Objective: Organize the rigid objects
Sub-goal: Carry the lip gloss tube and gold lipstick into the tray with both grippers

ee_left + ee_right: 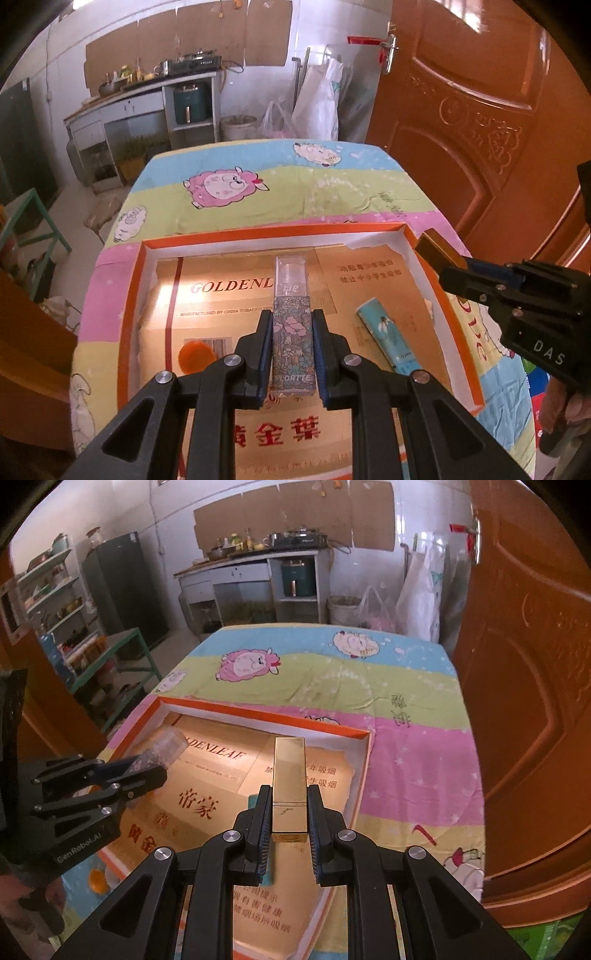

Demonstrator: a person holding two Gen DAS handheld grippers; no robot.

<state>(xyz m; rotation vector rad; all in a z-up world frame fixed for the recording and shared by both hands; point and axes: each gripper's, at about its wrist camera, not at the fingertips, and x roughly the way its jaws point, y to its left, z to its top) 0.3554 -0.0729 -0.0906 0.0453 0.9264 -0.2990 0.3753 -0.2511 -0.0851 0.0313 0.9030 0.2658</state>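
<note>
I have both grippers loaded over the orange-rimmed box [236, 233]: my left gripper [291, 354] is clamped narrow on the floral tube [291, 343], which has a clear cap at its far end, and my right gripper [290, 830] is clamped narrow on the gold stick [290, 775], both items pointing forward and down toward the box floor. What worries me first is the two grippers crowding each other, since in the left wrist view the gold stick comes in close over the box's right wall, and in the right wrist view the floral tube hangs over the left half of the box; if I bring both down together they could knock. The tube's printed body looks slick, so a tilt on contact with the floor could let it slide between the pads. The gold stick is held near its base with most of its length ahead of the pads, so any bump on the rim could lever it loose. Inside the box, the floor is lined with gold printed card [236, 288], and I can see a light blue tube [388, 336] lying slanted at the right side and an orange round piece [195, 356] lying at the left. The box sits on a table under a sheep-print cloth [258, 173].
</note>
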